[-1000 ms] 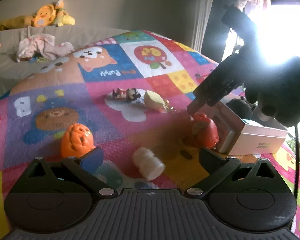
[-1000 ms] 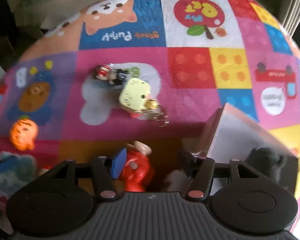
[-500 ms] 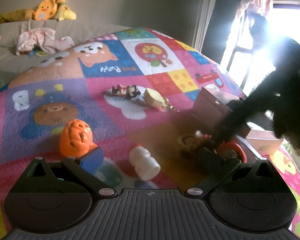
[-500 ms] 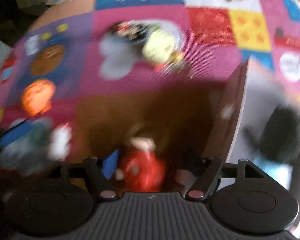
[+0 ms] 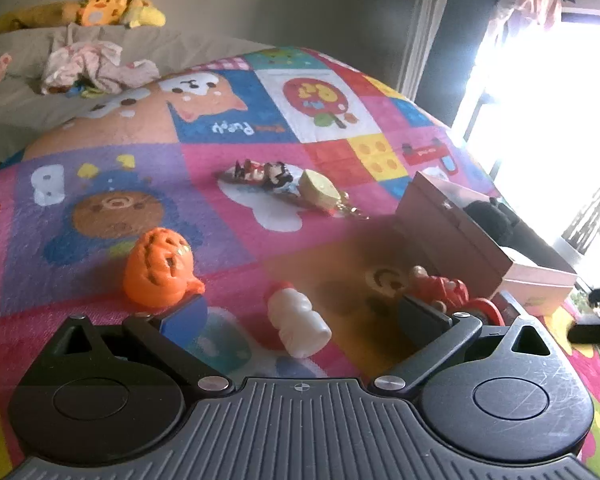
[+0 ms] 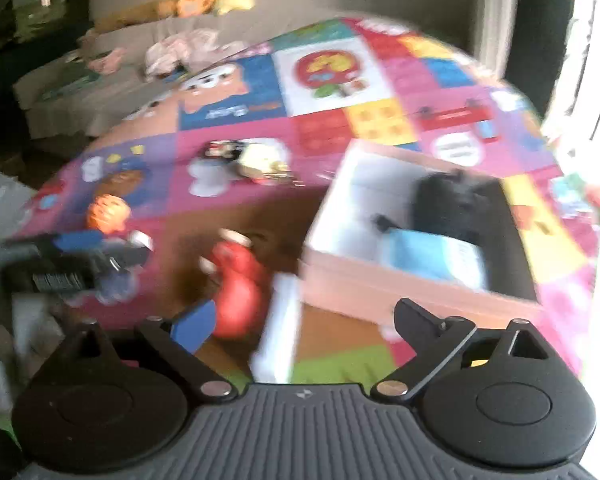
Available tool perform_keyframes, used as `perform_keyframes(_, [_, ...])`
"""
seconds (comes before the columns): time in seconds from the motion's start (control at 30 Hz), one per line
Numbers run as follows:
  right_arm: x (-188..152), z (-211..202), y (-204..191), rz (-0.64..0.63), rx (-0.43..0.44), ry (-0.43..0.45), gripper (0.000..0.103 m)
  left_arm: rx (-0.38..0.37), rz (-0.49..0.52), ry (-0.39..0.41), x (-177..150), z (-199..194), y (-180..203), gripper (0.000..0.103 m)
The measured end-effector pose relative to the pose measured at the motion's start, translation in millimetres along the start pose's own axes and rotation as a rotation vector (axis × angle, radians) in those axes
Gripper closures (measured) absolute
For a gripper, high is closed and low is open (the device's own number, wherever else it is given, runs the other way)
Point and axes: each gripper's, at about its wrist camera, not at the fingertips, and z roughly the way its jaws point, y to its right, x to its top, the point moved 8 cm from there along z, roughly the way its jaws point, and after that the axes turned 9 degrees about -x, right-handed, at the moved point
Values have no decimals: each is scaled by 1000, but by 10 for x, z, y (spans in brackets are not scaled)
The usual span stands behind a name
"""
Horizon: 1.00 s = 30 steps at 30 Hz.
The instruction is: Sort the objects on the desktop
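Note:
A red figurine (image 5: 444,290) lies on the colourful mat beside the pink-and-white box (image 5: 460,236); it also shows in the blurred right wrist view (image 6: 236,280). My left gripper (image 5: 300,316) is open, with a white bottle (image 5: 296,326) lying between its fingers and an orange pumpkin toy (image 5: 158,266) just beyond its left finger. My right gripper (image 6: 300,320) is open and empty, pulled back from the red figurine. The box (image 6: 380,280) holds a black plush (image 6: 448,204) and a light blue item (image 6: 432,256).
A Mickey and Minnie figure (image 5: 260,172) and a yellow keychain (image 5: 320,190) lie farther out on the mat. A sofa with plush toys (image 5: 112,0) and clothes (image 5: 96,64) stands behind. A bright window (image 5: 548,120) is at the right.
My right gripper let go of the red figurine and pulled back and up; the figurine now lies on the mat by the box. The left gripper has hardly moved.

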Motion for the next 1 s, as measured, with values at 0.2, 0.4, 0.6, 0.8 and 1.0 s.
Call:
perform_keyframes(0.2, [-254, 155, -197, 57, 32, 37, 22, 2, 36, 20, 41, -122, 75, 0])
perform_keyframes(0.4, [-364, 378, -276, 82, 56, -19, 83, -30, 194, -46, -78, -528, 347, 0])
perform_keyframes(0.6, [-466, 46, -162, 148, 214, -31, 86, -20, 318, -157, -455, -698, 511, 0])
perform_keyframes(0.8, [-579, -41, 211, 277, 266, -93, 83, -24, 320, -188, -596, -704, 606, 0])
perform_keyframes(1.0, [-743, -69, 609, 292, -25, -3, 15, 5, 326, -200, -592, -689, 555, 0])
